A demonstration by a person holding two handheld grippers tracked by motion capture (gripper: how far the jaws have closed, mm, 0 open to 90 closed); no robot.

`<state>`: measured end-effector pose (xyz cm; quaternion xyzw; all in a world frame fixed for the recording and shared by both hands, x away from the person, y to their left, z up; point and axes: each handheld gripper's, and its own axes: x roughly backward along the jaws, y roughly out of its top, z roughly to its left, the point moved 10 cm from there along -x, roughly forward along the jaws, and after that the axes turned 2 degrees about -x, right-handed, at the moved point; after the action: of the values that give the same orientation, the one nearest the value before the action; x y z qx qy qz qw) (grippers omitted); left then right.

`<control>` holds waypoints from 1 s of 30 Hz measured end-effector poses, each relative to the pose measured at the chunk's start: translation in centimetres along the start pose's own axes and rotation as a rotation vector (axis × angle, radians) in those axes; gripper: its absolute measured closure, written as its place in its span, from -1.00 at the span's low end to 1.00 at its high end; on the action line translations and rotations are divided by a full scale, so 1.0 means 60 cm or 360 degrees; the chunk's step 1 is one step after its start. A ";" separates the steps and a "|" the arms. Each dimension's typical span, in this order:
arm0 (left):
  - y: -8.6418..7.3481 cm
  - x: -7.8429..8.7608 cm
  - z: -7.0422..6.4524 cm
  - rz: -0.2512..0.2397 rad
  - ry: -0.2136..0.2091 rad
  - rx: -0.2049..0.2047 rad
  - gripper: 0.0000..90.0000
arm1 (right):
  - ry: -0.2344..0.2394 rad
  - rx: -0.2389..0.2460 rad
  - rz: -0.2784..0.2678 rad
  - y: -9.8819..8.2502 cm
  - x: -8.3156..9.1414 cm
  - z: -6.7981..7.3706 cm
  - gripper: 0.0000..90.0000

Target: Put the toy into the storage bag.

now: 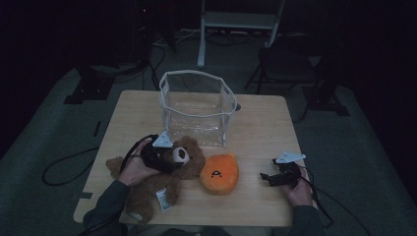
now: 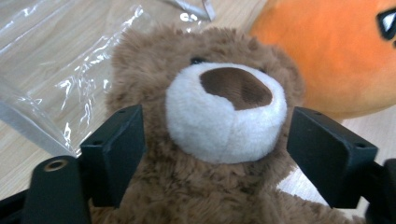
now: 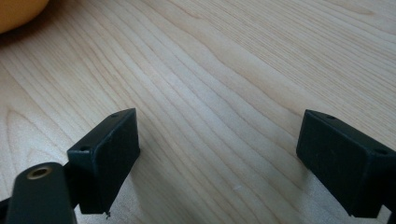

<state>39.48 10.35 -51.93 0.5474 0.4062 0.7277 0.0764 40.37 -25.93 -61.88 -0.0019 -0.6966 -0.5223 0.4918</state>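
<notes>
Brown teddy bear (image 2: 205,154) with white muzzle and dark brown nose; orange plush (image 1: 220,173) with black face marks; clear bag (image 1: 196,108), white-edged; my black jaws; pale wood-grain table (image 3: 224,70).

no readable text, brand or number is found, white tag (image 1: 163,199) sewn to the brown teddy bear (image 1: 167,172) is seen too small and dim for any print to be made out
</notes>
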 end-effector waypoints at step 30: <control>-0.030 -0.054 0.009 0.0458 -0.0035 0.0086 -0.61 | 0.0000 0.0000 0.0000 0.000 0.000 0.000 -0.72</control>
<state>40.61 9.97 -55.49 0.6097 0.3422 0.7139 -0.0390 40.37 -25.93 -61.89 -0.0017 -0.6966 -0.5223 0.4918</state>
